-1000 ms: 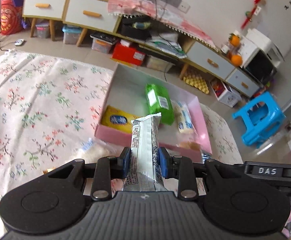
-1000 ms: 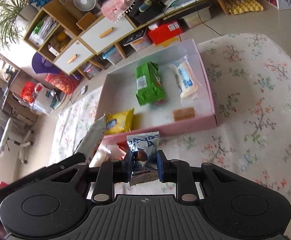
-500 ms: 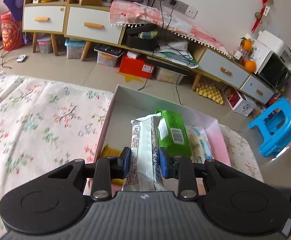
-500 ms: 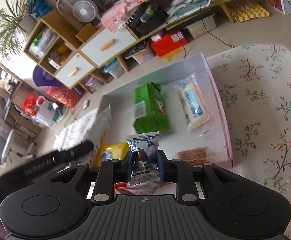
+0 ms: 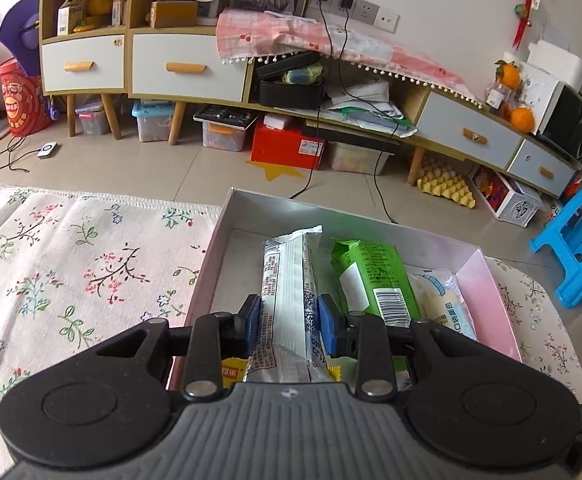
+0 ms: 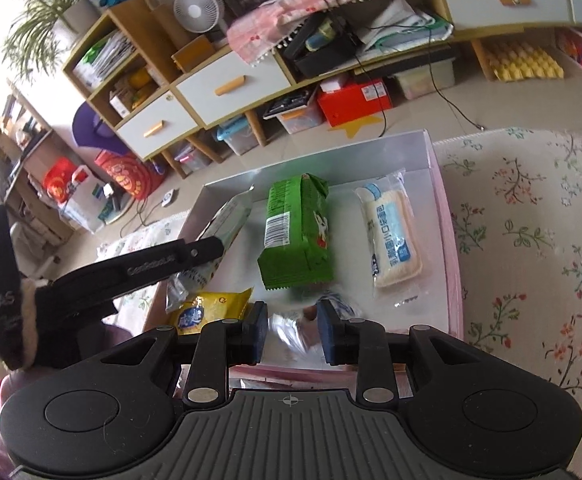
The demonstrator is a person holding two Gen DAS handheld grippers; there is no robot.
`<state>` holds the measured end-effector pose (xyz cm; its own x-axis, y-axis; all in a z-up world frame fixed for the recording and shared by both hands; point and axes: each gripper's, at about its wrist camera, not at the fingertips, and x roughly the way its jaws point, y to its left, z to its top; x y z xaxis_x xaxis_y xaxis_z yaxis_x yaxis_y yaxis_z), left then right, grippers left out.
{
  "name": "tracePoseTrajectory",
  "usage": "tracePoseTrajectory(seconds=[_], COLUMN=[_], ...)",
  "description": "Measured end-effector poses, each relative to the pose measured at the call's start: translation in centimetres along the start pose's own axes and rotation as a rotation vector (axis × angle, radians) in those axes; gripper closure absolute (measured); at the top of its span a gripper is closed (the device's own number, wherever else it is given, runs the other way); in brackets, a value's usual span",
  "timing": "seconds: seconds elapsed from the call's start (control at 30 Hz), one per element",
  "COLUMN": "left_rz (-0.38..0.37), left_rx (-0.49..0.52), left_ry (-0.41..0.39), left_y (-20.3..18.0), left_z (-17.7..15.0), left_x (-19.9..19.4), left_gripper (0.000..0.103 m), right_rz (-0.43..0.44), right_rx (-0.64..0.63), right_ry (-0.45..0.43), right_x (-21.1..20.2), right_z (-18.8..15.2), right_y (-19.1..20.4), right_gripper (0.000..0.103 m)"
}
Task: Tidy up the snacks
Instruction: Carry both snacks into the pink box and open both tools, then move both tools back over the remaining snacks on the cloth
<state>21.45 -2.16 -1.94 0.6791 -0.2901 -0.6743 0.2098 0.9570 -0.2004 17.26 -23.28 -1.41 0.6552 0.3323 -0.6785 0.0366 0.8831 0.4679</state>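
Releasing: right hand-held gripper [image 6: 292,334], jaws just been opening, is letting the small silver packet [image 6: 291,330] slip blurred between its pads into the pink box [image 6: 449,240].
Holding: left hand-held gripper [image 5: 289,326] is clamping the long white packet [image 5: 289,292], now over the box instead of the floral cloth [image 5: 71,264].
Standing: one snack is landing; one is awaiting placement beside the green packet [image 5: 375,276].

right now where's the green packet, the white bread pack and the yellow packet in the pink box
green packet [image 6: 297,232], right wrist view, middle of its top face beside the barcode
white bread pack [image 6: 391,240], right wrist view, middle of the clear wrapper over the bread
yellow packet [image 6: 207,312], right wrist view, middle of its visible front
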Motion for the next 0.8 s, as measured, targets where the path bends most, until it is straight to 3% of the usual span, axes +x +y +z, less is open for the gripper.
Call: tracePoseTrajectory(seconds=[0.07,0.13,0.17,0.37,0.6,0.67,0.8], left_rz=[0.004,0.011,0.014,0.001,-0.016,-0.018,-0.018], left_rx=[0.003,0.018,0.031,0.089,0.071,0.063,0.057], left_ry=[-0.010,-0.028,-0.040,-0.046,-0.040,-0.041,-0.039], left_y=[0.0,0.0,-0.1,-0.5,0.0,0.3,0.7], left_z=[0.0,-0.1,-0.1,-0.2,-0.6,-0.8,-1.1], left_x=[-0.1,-0.5,-0.6,-1.6,-2.5,-2.8,-3.5], left_gripper=[0.069,0.046,0.043,0.039,0.035,0.033,0.029], right_rz=[0.003,0.004,0.006,-0.001,-0.018,-0.023,-0.031], right_rx=[-0.002,0.007,0.013,0.026,0.027,0.025,0.011], right_ry=[0.003,0.004,0.003,0.001,0.005,0.003,-0.001], right_x=[0.1,0.0,0.0,-0.4,-1.0,-1.2,-1.8], right_z=[0.0,0.0,0.0,0.0,-0.2,-0.3,-0.5], right_y=[0.1,0.1,0.1,-0.2,-0.3,-0.2,0.1], right_gripper=[0.074,0.067,0.062,0.053,0.050,0.043,0.040])
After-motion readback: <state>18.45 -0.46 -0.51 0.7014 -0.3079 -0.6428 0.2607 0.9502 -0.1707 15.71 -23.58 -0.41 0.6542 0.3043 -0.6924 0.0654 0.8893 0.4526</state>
